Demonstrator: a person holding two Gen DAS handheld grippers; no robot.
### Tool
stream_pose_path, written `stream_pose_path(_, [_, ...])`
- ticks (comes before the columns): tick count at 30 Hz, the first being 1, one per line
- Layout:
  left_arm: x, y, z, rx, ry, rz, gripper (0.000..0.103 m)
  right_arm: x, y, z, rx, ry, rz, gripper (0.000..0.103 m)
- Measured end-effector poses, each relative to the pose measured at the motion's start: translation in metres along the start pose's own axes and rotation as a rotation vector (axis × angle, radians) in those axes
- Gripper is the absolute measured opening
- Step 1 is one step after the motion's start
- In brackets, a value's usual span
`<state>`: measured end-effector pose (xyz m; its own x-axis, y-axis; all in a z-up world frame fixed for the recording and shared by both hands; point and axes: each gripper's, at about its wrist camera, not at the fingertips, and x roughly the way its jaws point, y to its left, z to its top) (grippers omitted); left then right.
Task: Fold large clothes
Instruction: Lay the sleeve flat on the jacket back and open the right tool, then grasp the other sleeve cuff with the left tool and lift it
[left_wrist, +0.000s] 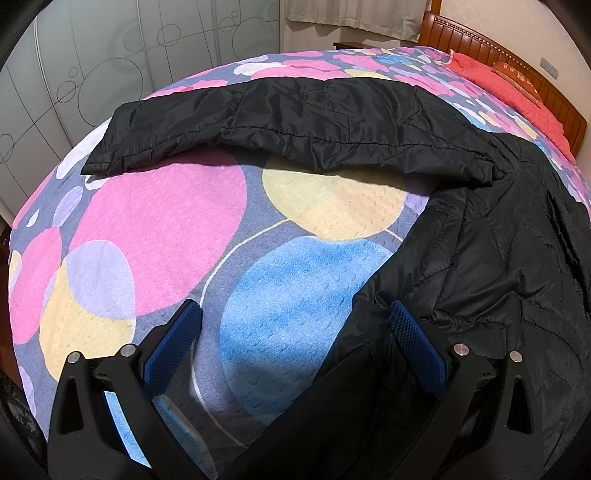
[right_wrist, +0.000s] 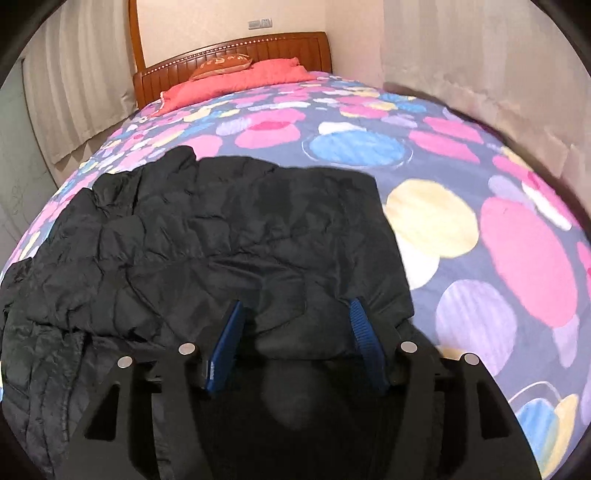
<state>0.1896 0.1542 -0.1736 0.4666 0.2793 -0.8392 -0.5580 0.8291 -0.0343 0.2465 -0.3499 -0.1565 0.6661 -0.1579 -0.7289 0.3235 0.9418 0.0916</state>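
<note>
Barely begun: black jacket (left_wrist: 498, 258) sprawled on bed (left_wrist: 155, 221), one sleeve (left_wrist: 280, 122) stretched toward ten o'clock, unfolded. Left tongs (left_wrist: 291, 332) wide open at hem; right tongs (right_wrist: 295, 325) parted over fabric, gripping nothing.

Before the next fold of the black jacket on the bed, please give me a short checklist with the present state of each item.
1. Left gripper open, pads free: ok; jacket edge lies between the fingers, not pinched.
2. Right gripper open over the black quilted jacket: ok; fabric between the fingers, not clamped.
3. Sleeve laid out straight across the bedspread: ok.
4. Jacket body flat: not ok; wrinkled and bunched on its left part in the right wrist view.
5. Pink pillow clear of the jacket: ok.
6. Zipper closed: cannot tell.
</note>
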Motion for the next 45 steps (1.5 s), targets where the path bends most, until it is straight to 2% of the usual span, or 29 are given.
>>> stream_pose_path(4, [0.000,0.000,0.000,0.001,-0.002,0.001,0.101,0.011,0.004,-0.003,-0.015,0.011,-0.003,0.068])
stream_pose_path(15, [0.000,0.004,0.001,-0.003,0.017,-0.033,0.101,0.014,0.009,-0.006,-0.040,0.009,-0.018,0.070])
stream_pose_path(17, [-0.001,0.006,0.003,0.010,0.029,-0.055,0.101,0.014,0.009,-0.006,-0.043,0.008,-0.017,0.072])
stream_pose_path(19, [-0.007,0.014,0.006,0.007,0.015,-0.112,0.101,0.014,0.010,-0.006,-0.048,0.007,-0.007,0.079])
stream_pose_path(20, [-0.009,0.021,0.008,-0.006,0.003,-0.140,0.101,0.014,0.011,-0.006,-0.054,0.009,-0.002,0.080])
stream_pose_path(23, [-0.009,0.042,0.017,-0.064,-0.017,-0.148,0.101,0.015,0.013,-0.006,-0.062,0.010,-0.007,0.081])
stream_pose_path(28, [0.007,0.096,0.047,-0.239,-0.057,-0.179,0.098,0.015,0.015,-0.006,-0.065,0.009,-0.012,0.082])
stream_pose_path(30, [0.017,0.118,0.059,-0.311,-0.085,-0.228,0.089,0.015,0.016,-0.007,-0.067,0.009,-0.013,0.082])
stream_pose_path(32, [0.024,0.138,0.068,-0.375,-0.122,-0.243,0.084,0.015,0.017,-0.007,-0.070,0.008,-0.016,0.082])
stream_pose_path(34, [0.036,0.159,0.079,-0.436,-0.142,-0.264,0.084,0.015,0.016,-0.007,-0.071,0.008,-0.016,0.083])
stream_pose_path(36, [0.046,0.177,0.086,-0.490,-0.171,-0.328,0.084,0.015,0.017,-0.007,-0.072,0.008,-0.018,0.083])
stream_pose_path(39, [0.051,0.189,0.096,-0.515,-0.188,-0.359,0.083,0.015,0.016,-0.007,-0.074,0.007,-0.020,0.083])
stream_pose_path(41, [0.051,0.194,0.097,-0.561,-0.182,-0.320,0.057,0.015,0.016,-0.007,-0.074,0.007,-0.020,0.083])
stream_pose_path(44, [0.050,0.205,0.094,-0.650,-0.172,-0.339,0.042,0.015,0.016,-0.007,-0.075,0.005,-0.022,0.083])
stream_pose_path(45, [0.048,0.210,0.090,-0.686,-0.167,-0.353,0.040,0.015,0.016,-0.007,-0.075,0.006,-0.021,0.083])
